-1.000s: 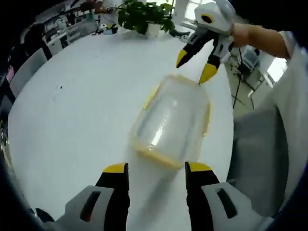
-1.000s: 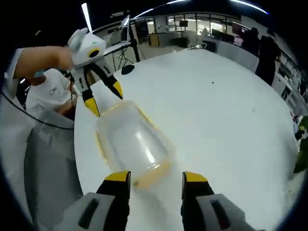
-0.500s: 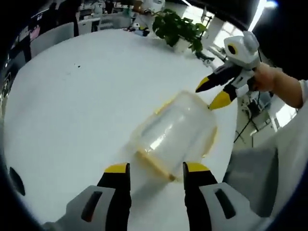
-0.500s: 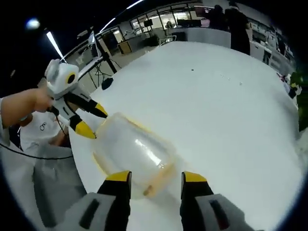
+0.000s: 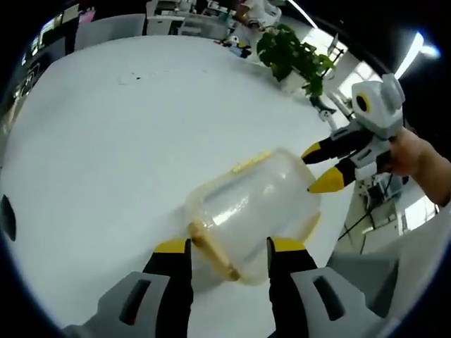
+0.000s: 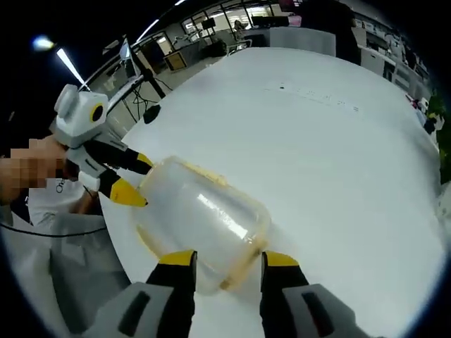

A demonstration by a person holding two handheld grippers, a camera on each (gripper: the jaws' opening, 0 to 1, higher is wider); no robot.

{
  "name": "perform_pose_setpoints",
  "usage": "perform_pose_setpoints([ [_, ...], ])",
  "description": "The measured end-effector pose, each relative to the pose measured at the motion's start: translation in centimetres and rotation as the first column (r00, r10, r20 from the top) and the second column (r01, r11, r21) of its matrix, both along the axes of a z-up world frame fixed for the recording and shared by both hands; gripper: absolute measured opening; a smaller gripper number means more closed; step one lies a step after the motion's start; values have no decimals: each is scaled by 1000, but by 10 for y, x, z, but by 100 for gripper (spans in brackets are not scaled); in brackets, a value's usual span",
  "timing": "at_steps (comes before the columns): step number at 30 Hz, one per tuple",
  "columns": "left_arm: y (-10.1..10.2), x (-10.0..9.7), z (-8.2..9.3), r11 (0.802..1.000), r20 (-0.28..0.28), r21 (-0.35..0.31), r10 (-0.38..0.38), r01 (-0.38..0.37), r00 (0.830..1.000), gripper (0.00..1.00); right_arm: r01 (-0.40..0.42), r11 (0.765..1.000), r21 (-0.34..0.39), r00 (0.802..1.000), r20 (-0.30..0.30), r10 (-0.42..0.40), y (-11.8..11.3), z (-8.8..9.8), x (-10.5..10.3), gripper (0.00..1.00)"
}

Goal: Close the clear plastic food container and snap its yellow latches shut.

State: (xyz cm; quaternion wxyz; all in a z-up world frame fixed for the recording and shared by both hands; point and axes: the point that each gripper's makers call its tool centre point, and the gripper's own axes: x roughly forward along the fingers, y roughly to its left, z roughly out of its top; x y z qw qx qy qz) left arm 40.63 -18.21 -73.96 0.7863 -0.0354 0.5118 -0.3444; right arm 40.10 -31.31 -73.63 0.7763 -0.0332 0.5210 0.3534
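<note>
While both grippers' fingers (image 5: 173, 262) gape, the container (image 5: 254, 211) nears the table (image 5: 106, 141) edge.

The clear container (image 5: 254, 215) sits straight ahead of the left gripper (image 5: 227, 248), blocking its jaws. The right gripper (image 5: 325, 167) crowds the container's far end. Bare white table (image 5: 106, 141) spreads open beyond; a potted plant (image 5: 294, 56) stands far off.

Bright overhead light, glare on white table (image 5: 106, 141), fisheye edge distortion
</note>
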Motion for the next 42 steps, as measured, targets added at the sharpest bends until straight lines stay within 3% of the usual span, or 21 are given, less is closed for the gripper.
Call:
perform_pose_setpoints([
  [14, -1, 0, 0, 999, -26, -3, 40, -40, 999, 37, -17, 1000, -22, 1000, -1, 17, 0, -1, -1, 33],
  [17, -8, 6, -6, 991, -86, -35, 123, -127, 989, 35, -26, 999, -47, 1000, -18, 26, -2, -1, -1, 32],
  [19, -10, 5, -4, 997, -45, -30, 63, -64, 997, 34, -26, 999, -42, 1000, -10, 25, -1, 0, -1, 32],
  [22, -6, 6, -6, 996, -53, -45, 77, -80, 996, 34, -5, 1000, -28, 1000, -11, 5, -1, -1, -1, 31],
  [24, -6, 4, -5, 997, -46, -40, 68, -70, 997, 34, 14, 1000, -6, 999, -45, -15, 0, -3, -1, 30],
  [26, -5, 4, -4, 996, -46, -38, 78, -80, 996, 34, 87, 996, 25, 996, -25, -87, 4, -4, 11, 30],
  [27, -5, 4, -3, 996, -47, -36, 74, -76, 996, 34, 75, 996, 44, 993, -92, -71, 5, -3, 3, 30],
  [30, -3, 3, -3, 997, -44, -38, 70, -72, 997, 34, 49, 998, 48, 997, -70, -46, 4, -1, 2, 30],
  [42, 0, 0, 0, 994, -12, -62, 93, -94, 996, 37, 93, 994, 53, 992, -88, -88, 3, -2, -4, 33],
])
